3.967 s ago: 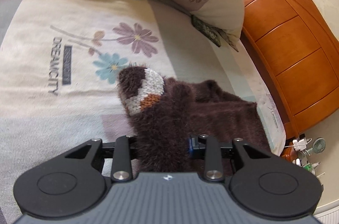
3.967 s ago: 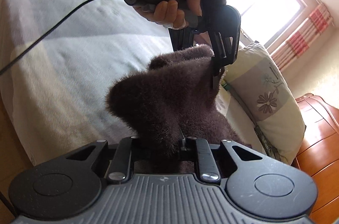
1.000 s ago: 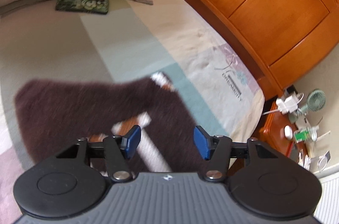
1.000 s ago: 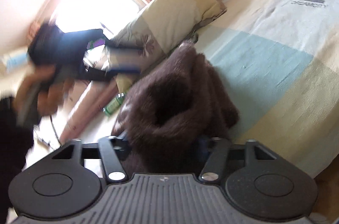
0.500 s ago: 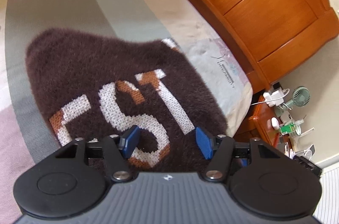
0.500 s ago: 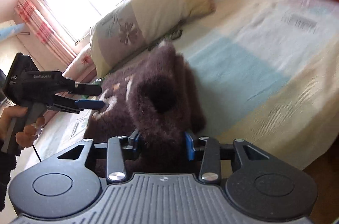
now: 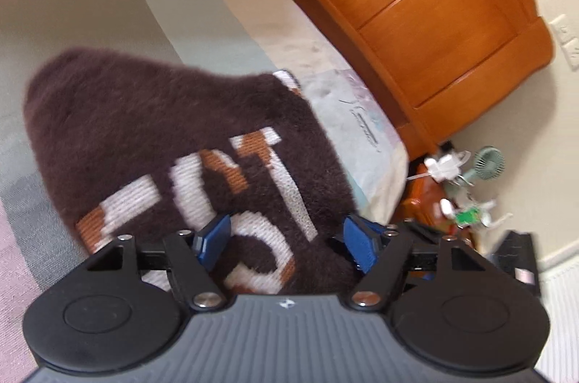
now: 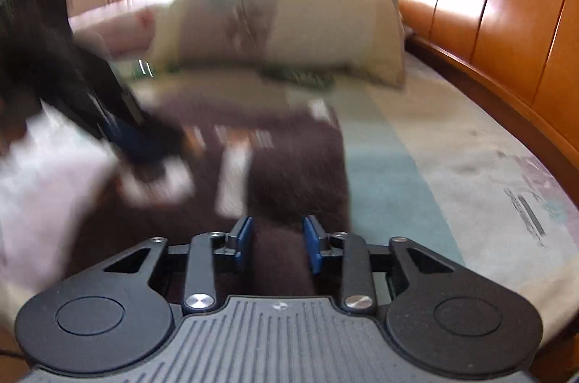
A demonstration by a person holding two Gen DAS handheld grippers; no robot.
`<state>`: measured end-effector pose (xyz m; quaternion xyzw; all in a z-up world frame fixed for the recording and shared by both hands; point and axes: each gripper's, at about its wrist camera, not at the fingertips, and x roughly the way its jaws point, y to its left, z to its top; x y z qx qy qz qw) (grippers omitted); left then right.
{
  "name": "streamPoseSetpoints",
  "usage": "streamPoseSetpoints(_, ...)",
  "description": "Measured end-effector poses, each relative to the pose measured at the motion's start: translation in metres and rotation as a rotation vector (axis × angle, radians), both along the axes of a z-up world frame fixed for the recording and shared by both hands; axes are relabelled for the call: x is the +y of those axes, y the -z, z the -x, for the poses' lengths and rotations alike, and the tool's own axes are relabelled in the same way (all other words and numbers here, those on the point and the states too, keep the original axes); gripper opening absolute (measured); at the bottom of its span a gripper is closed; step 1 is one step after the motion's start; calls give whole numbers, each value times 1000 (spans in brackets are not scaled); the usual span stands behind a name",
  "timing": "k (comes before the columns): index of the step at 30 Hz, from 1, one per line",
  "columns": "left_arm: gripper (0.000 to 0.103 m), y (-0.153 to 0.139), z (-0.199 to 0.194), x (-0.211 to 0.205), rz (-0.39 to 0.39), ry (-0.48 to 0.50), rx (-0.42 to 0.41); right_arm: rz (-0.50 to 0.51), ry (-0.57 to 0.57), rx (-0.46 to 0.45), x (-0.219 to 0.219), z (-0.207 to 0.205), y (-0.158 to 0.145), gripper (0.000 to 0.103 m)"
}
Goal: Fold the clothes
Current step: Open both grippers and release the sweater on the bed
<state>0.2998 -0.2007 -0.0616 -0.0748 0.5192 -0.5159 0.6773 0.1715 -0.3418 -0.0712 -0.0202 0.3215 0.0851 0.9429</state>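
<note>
Right wrist view: my right tool (image 8: 277,243) is closing on the sweater (image 8: 289,165); the left tool (image 7: 286,238), empty, is opening; a thin bite could slip.

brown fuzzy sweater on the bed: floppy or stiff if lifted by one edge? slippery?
Likely floppy: the sweater lies slumped, rounded at its edges, on the bed. Probably not slippery, since the long fuzzy pile should catch on pads. It looks thick, so one pinch may gather several layers.

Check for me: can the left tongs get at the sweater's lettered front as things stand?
Probably yes. The left tongs are opening right above the sweater, white lettering between the pads and nothing lying over it. The right tongs straddle another fold, clear of that spot.
</note>
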Motion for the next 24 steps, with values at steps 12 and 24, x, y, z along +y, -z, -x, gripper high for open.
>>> streamPoseSetpoints(12, 77, 17, -22, 15, 63, 31, 27, 27, 32, -18, 19, -15, -21, 43)
streamPoseSetpoints(24, 75, -45, -36, -53, 183, 129, -26, -3, 136, 13, 25, -29, 9, 49)
